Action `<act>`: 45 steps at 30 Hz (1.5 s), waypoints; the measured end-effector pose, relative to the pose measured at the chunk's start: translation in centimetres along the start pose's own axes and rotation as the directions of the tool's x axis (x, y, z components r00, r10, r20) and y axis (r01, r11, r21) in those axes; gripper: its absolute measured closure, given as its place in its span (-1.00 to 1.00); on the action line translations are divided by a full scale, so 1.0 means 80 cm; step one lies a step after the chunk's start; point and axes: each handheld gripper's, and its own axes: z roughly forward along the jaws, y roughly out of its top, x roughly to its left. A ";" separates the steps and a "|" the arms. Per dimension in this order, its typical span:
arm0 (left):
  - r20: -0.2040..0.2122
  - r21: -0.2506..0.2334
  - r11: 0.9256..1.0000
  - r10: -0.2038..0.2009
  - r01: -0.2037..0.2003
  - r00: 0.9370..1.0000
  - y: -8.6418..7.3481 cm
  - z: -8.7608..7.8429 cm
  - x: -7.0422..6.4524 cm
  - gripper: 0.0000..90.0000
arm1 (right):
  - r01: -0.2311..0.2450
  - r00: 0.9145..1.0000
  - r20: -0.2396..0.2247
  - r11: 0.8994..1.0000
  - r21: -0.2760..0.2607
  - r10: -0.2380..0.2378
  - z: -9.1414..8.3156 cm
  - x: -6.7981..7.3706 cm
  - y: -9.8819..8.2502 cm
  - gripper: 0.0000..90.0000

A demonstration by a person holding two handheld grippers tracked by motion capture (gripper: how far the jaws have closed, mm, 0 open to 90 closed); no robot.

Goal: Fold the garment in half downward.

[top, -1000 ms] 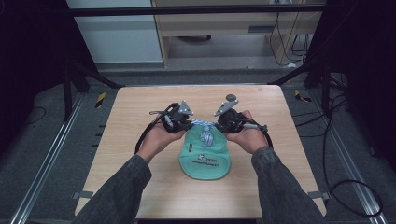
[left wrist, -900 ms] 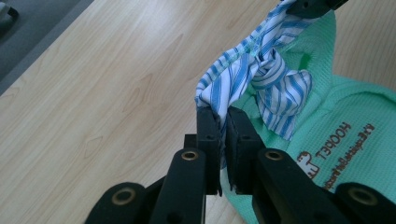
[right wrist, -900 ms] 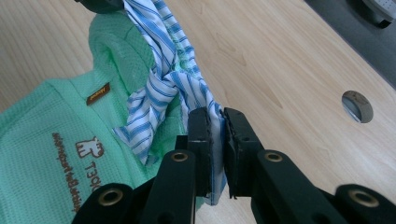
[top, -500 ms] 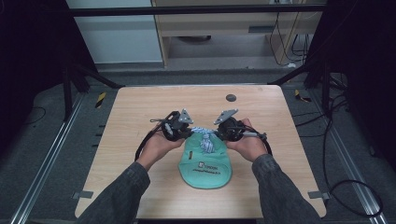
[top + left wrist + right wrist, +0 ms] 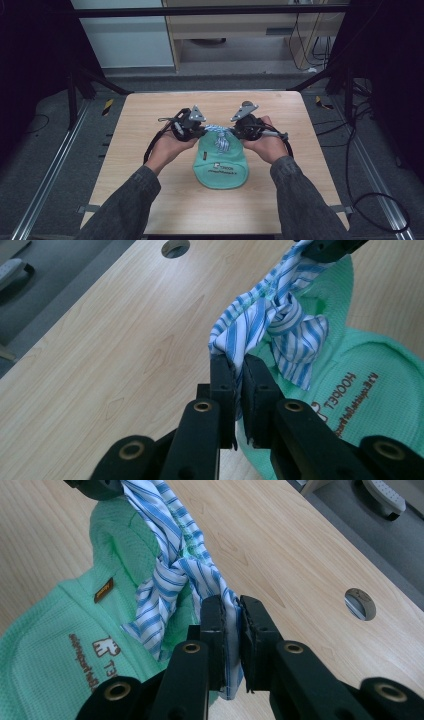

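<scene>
pale wooden tabletop, round hole at far edge. left gripper: jaws clamped on one end of blue-and-white striped cloth strip. strip knotted mid-span, over mint-green knit garment lying centre. right gripper: jaws clamped on other end.

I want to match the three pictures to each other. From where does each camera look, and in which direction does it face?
High view: above the person's side, looking forward and down on the wooden table; both sleeved forearms, left gripper and right gripper show.
Left gripper view: rides the left gripper, looking along its jaws at the striped cloth and green garment.
Right gripper view: rides the right gripper, facing the opposite way along the same cloth.
Shared: both gripper views show the knotted striped cloth, the green garment and the table hole.
</scene>
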 end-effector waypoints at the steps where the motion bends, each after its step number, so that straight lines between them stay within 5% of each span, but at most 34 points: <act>1: 0.000 0.000 1.000 0.000 0.000 1.000 0.000 0.000 0.000 0.87 | 0.000 1.000 0.000 1.000 0.000 0.000 0.000 0.000 0.000 0.81; 14: 0.027 0.018 0.998 0.065 -0.066 0.998 -0.030 0.006 -0.042 0.86 | 0.031 0.999 -0.025 1.000 0.000 -0.031 0.001 0.036 -0.040 0.79; 45: 0.102 -0.009 1.000 0.030 -0.029 0.994 -0.071 0.009 -0.074 0.78 | 0.075 0.994 -0.081 0.997 0.005 -0.074 -0.015 0.076 -0.066 0.78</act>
